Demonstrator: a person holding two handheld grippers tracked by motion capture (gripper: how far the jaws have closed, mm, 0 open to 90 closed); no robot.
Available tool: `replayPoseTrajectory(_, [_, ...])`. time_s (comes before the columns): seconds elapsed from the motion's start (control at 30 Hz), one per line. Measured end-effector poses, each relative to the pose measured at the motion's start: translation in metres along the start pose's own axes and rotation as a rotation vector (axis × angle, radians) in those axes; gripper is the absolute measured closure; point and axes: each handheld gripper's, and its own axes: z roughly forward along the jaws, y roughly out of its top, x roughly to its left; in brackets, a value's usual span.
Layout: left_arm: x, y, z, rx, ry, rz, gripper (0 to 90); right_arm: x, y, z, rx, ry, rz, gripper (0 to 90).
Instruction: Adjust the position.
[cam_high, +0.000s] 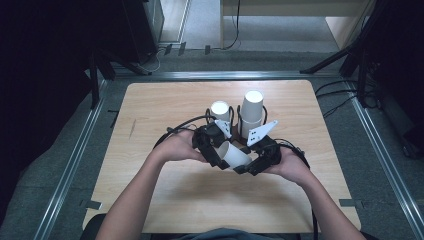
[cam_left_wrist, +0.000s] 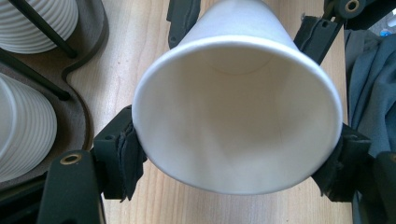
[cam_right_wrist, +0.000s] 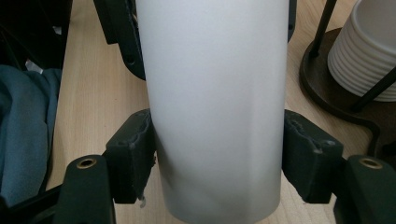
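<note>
On wooden table (cam_high: 165, 105), near middle, dark cup rack (cam_high: 239, 136) stood with two upside-down stacks of white ribbed cups (cam_high: 251, 111). Just in front of rack, person's hands met. Single white paper cup (cam_high: 234, 154) lay sideways above tabletop, held between both tools. Left gripper (cam_left_wrist: 236, 161) fingers clamped on cup near open rim. Right gripper (cam_right_wrist: 218, 161) fingers clamped on cup's side wall, toward base.

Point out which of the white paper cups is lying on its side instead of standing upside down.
The cup held between both claws, nearest the person. The two stacks behind it stand upside down in the rack.
</note>
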Motion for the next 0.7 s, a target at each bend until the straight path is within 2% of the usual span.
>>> replayPoseTrajectory(0.2, [0.000, -0.001, -0.001, -0.010, -0.004, 0.010, 21.5, 0.001, 0.001, 0.000, 0.000, -0.001, -0.009, 32.7])
replayPoseTrajectory(0.27, [-0.002, -0.003, -0.002, -0.038, -0.001, 0.025, 19.4, 0.001, 0.001, 0.000, 0.001, 0.009, -0.009, 32.8])
replayPoseTrajectory(0.33, [-0.001, -0.004, -0.004, -0.058, -0.006, 0.010, 11.7, 0.002, 0.001, 0.000, 0.008, -0.002, -0.017, 32.8])
replayPoseTrajectory(0.4, [0.001, -0.006, -0.006, -0.075, 0.016, -0.016, 9.4, 0.001, 0.001, -0.002, 0.005, -0.010, -0.022, 32.7])
replayPoseTrajectory(0.6, [0.004, -0.013, -0.014, -0.157, 0.016, -0.064, 8.9, -0.002, 0.000, -0.011, -0.041, -0.031, 0.004, 32.6])
replayPoseTrajectory(0.7, [0.004, -0.015, -0.016, -0.188, 0.020, -0.075, 8.9, -0.004, 0.000, -0.015, -0.063, -0.041, 0.005, 32.6])
